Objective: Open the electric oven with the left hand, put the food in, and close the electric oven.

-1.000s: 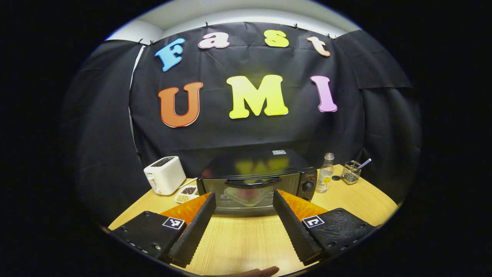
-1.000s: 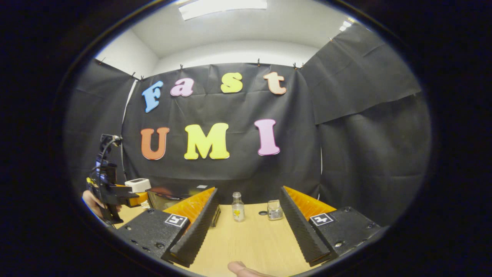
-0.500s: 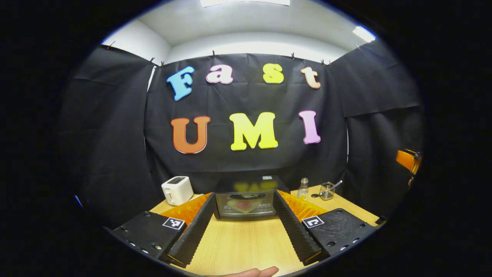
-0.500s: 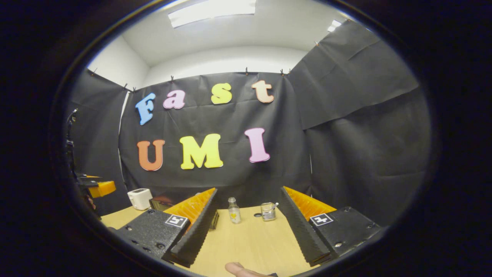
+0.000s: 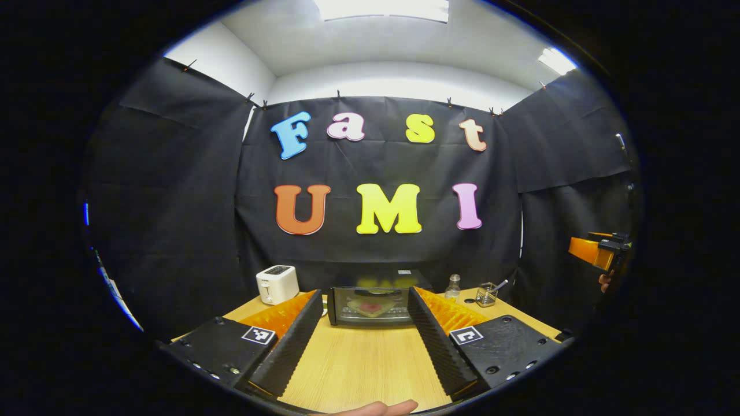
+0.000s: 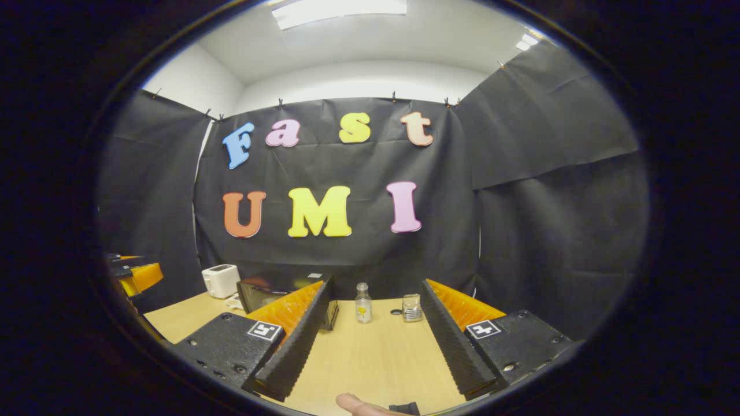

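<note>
- The oven (image 5: 373,301) sits at the back of the counter (image 5: 361,364) with its door closed and food (image 5: 373,306) visible behind the glass.
- A white toaster (image 5: 277,284) stands to its left; a bottle (image 5: 452,286) and a small wire holder (image 5: 486,294) stand to its right.
- The left hand-held gripper (image 5: 364,341) is spread wide and holds nothing, well back from the oven.
- The right hand-held gripper (image 6: 376,341) is also spread wide and holds nothing.

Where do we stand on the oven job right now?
It looks finished. The oven door is shut, with food visible behind its glass. Nothing is in hand: the left gripper and right gripper hover over the table, jaws open. Nothing appears left.
</note>
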A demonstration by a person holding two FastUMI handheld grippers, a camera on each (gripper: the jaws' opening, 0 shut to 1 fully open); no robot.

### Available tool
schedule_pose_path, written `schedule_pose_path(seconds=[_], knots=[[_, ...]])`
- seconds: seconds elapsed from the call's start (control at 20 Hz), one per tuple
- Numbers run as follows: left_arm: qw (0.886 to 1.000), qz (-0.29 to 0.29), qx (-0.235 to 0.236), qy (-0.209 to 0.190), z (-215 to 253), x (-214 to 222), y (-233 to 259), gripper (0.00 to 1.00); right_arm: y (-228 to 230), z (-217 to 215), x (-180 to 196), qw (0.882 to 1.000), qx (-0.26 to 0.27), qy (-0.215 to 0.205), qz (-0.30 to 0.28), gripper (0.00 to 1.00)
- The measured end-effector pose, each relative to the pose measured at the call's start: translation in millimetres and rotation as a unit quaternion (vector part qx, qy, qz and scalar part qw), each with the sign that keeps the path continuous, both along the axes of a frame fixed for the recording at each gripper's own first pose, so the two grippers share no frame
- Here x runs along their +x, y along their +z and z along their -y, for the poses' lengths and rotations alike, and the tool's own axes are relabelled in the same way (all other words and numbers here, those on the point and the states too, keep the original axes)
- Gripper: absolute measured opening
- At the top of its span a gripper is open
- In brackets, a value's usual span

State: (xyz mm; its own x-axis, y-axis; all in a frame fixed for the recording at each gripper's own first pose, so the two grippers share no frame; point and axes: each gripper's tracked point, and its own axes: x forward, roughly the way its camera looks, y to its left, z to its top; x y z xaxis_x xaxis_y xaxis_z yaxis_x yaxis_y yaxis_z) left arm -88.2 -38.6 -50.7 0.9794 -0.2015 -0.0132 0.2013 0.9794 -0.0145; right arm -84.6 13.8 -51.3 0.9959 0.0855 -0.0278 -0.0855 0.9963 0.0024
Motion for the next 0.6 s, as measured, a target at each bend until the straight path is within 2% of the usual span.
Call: schedule_pose_path(seconds=[0.1,0.25,0.4,0.45,0.5,0.6], knots=[[1.000,0.003,0.012,0.003,0.9,-2.0,-2.1,0.94,1.7,0.1,-9.6,1.000,-0.008,0.016,0.007,0.96],[1.000,0.015,0.019,0.001,7.3,-6.1,3.3,0.94,15.2,15.3,-18.1,0.999,-0.008,0.009,0.037,0.96],[1.000,0.016,0.020,0.002,6.9,-9.1,1.9,0.94,9.6,19.1,-25.3,0.999,-0.006,0.005,0.036,0.96],[1.000,0.018,0.017,0.003,6.7,-10.5,2.6,0.94,8.2,18.5,-26.5,0.999,-0.002,0.008,0.034,1.00],[1.000,0.019,0.015,0.002,6.5,-12.1,2.2,0.94,6.5,19.1,-26.8,0.999,-0.001,0.010,0.031,0.96],[1.000,0.017,0.017,0.002,5.4,-12.4,-0.5,0.94,7.1,19.2,-26.2,0.999,-0.001,0.012,0.031,0.96]])
